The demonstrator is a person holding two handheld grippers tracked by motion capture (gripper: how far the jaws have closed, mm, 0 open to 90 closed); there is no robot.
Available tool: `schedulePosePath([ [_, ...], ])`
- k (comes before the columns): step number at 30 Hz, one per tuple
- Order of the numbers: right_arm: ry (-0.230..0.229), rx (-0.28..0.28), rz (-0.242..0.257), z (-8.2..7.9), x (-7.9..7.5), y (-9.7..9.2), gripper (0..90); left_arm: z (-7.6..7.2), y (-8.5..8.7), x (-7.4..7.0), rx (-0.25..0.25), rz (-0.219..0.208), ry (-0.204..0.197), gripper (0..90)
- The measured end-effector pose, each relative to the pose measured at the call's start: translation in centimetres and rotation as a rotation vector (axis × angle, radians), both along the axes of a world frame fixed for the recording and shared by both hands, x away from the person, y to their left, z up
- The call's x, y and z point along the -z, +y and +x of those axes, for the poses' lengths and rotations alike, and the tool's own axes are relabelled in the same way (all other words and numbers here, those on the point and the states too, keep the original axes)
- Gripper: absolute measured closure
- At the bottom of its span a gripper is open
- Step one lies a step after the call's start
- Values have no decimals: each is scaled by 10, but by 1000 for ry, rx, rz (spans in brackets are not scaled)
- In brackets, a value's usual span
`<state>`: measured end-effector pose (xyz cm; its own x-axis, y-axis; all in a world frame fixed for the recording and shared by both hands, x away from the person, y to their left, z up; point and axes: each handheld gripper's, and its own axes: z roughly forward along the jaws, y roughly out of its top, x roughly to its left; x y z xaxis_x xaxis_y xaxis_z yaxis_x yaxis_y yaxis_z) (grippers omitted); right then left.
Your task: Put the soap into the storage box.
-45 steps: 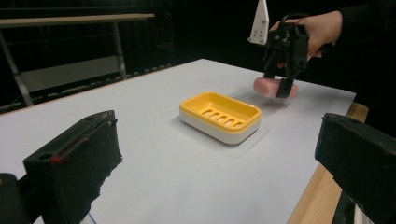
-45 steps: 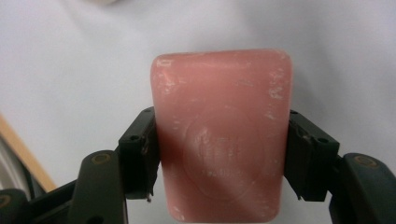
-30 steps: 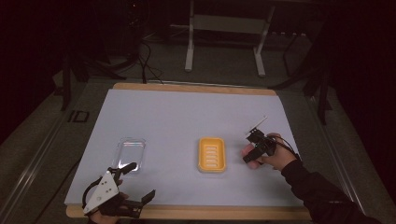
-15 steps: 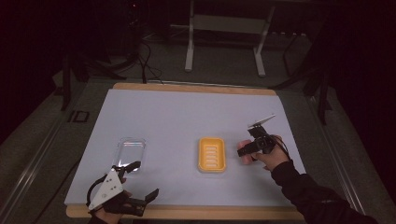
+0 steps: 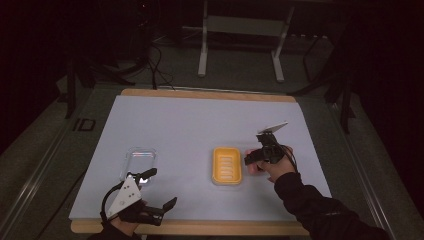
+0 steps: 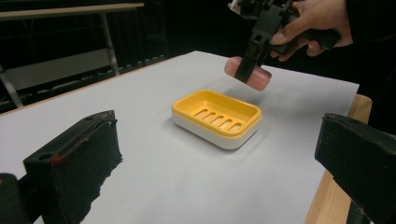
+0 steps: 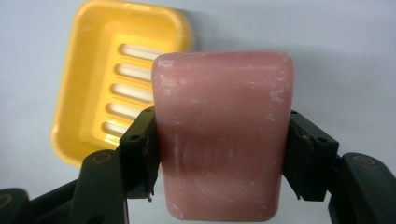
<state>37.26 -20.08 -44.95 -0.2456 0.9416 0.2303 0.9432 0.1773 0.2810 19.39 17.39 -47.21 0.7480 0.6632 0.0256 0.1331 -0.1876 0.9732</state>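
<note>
Soap (image 7: 223,135) clenched in right tool (image 7: 223,158), beside dish (image 6: 216,116); left tool (image 5: 156,189) released near table edge.

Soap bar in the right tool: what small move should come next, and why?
Probably carry the soap bar sideways over the yellow soap dish, then lower it. The right tool grips the bar above the table, just beside the dish, which sits empty.
</note>
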Motion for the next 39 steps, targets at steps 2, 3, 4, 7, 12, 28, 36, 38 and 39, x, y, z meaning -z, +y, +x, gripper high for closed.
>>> schedulePosePath([
  [2,-4,7,-3,-1,-2,9,370,1,-2,0,4,6,2,4],
  [3,0,22,6,-1,-4,18,370,1,-2,0,4,15,1,4],
  [4,-4,15,5,-1,-4,22,371,1,-4,0,12,22,-2,4],
  [7,3,29,23,-1,-5,31,371,1,-5,-1,19,23,-3,4],
  [12,-13,10,38,0,-10,58,371,0,-4,-1,28,22,-6,4],
  [28,-13,54,4,-4,22,91,371,-4,-3,-2,79,-4,-13,4],
  [36,7,78,-15,-6,32,93,370,-6,-6,-2,107,3,-21,4],
  [38,6,87,-36,-6,35,91,372,-6,-6,-2,107,6,-19,4],
  [39,1,90,-39,-7,35,92,372,-6,-7,-2,109,5,-18,4],
])
